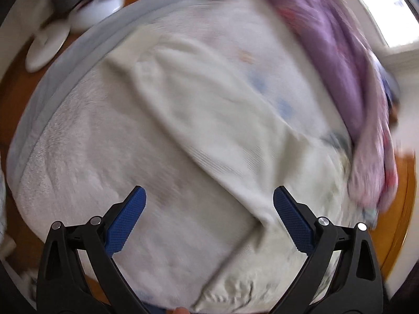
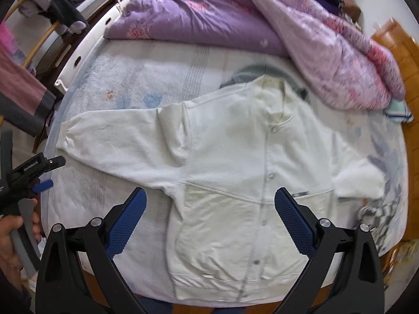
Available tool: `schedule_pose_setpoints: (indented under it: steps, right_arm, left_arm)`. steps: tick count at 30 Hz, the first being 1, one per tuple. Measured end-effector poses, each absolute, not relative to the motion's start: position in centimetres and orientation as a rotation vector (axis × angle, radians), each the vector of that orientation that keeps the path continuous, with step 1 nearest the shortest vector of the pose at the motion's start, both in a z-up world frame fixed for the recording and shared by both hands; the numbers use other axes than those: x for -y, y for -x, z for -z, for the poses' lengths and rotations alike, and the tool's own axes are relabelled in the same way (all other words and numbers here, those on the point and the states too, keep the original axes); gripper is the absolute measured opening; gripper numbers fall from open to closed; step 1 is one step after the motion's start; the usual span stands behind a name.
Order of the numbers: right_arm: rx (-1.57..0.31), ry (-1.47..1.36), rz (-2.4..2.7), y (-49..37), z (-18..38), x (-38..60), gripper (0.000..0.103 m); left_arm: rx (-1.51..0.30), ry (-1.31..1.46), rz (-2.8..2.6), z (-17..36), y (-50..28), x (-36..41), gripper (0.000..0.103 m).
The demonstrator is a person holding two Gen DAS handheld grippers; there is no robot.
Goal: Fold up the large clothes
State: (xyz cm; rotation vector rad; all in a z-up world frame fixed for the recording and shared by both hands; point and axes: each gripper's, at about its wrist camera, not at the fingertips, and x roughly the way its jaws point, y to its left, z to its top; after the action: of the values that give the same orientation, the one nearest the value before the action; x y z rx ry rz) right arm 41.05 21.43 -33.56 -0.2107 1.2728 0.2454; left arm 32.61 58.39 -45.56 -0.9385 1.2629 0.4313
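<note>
A cream button-front cardigan (image 2: 235, 178) lies flat on the bed, front up, collar away from me, hem at the near edge. Its left sleeve (image 2: 117, 141) stretches out to the left; the right sleeve (image 2: 358, 175) is bunched at the right. My right gripper (image 2: 209, 219) is open and empty above the cardigan's lower half. My left gripper (image 1: 209, 219) is open and empty above the left sleeve (image 1: 209, 120), which shows blurred. The left gripper also appears at the left edge of the right wrist view (image 2: 39, 175), held in a hand.
A purple quilt (image 2: 235, 21) is heaped along the far side of the bed. A grey garment (image 2: 251, 72) pokes out behind the collar. The bed's wooden frame (image 2: 408, 78) runs on the right. White drawers (image 2: 86, 41) and hanging clothes (image 2: 21, 78) stand at the left.
</note>
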Motion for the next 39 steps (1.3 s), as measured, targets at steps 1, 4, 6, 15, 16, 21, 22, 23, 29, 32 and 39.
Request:
schedule_pose_setpoints:
  steps: [1,4,6,15,16,21,22,23,29,32,39]
  right_arm:
    - [-1.287,0.202,-0.24,-41.4,34.9,-21.8,0.094]
    - [-1.324,0.153,-0.227,-42.4,38.1,-22.4,0.094]
    - [-1.344,0.089,-0.232,-43.2,40.5,-22.1,0.094]
    - [-1.459,-0.058,-0.225,-45.8,48.5,-21.1,0.064]
    - [-1.46,-0.066,-0.232,-45.9,48.8,-21.1,0.064]
    - [-1.474,-0.074,-0.292,-46.6,50.9,-21.8,0.054]
    - [-1.485,-0.083,-0.304,-46.9,51.5,-22.0,0.048]
    - [-1.493,-0.097,-0.311,-47.1,52.0,-22.0,0.046]
    - [-1.521,-0.16,-0.352,-48.2,54.0,-22.3,0.03]
    - [-1.537,-0.144,-0.379,-48.6,55.4,-22.6,0.016]
    - [-1.645,-0.11,-0.394,-49.5,60.8,-21.8,0.006]
  left_arm:
    - [-1.254,0.962,-0.475,47.1,-32.3,-60.6,0.097]
    - [-1.222,1.03,-0.557,50.1,-31.8,-65.6,0.097]
    - [-1.151,1.073,-0.593,51.5,-31.9,-68.5,0.092]
    - [-1.117,1.163,-0.662,57.0,-32.9,-73.1,0.073]
    - [-1.102,1.174,-0.666,57.2,-32.6,-73.4,0.073]
    - [-0.969,1.328,-0.605,57.3,-30.9,-73.8,0.022]
    - [-0.952,1.345,-0.59,57.3,-30.8,-73.9,0.016]
    - [-0.947,1.335,-0.59,57.0,-30.7,-73.9,0.013]
    - [-0.852,1.199,-0.557,50.3,-30.0,-72.4,0.011]
    - [-0.79,1.114,-0.522,45.7,-29.6,-70.3,0.011]
    - [-0.651,0.906,-0.374,34.2,-32.6,-60.8,0.011]
